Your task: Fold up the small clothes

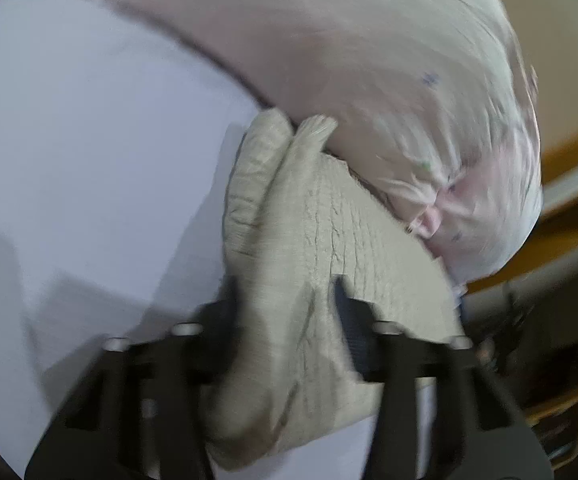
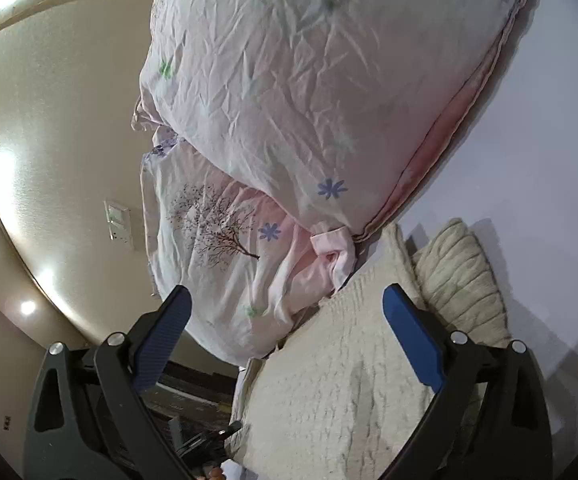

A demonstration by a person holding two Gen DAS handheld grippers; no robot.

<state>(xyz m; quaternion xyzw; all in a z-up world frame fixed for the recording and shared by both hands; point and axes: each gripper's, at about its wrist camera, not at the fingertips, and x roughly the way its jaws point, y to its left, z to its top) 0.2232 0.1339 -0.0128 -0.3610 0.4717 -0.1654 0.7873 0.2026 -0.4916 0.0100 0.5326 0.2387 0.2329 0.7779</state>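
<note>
A small beige ribbed knit garment [image 1: 309,232] lies on a white bed sheet [image 1: 89,120]. My left gripper [image 1: 285,292] is shut on a bunched fold of it, and the cloth rises between the jaws. The left wrist view is blurred. In the right wrist view the same beige garment [image 2: 349,360] lies flat below my right gripper [image 2: 285,308], which is open and empty just above it. Its blue pads [image 2: 413,340] stand wide apart over the cloth.
A large pink-white floral pillow [image 2: 289,100] and a second one with a tree print [image 2: 217,240] lie just beyond the garment, touching its far edge. A beige wall [image 2: 49,120] with a switch plate [image 2: 119,226] is on the left. The white sheet [image 2: 549,140] stretches right.
</note>
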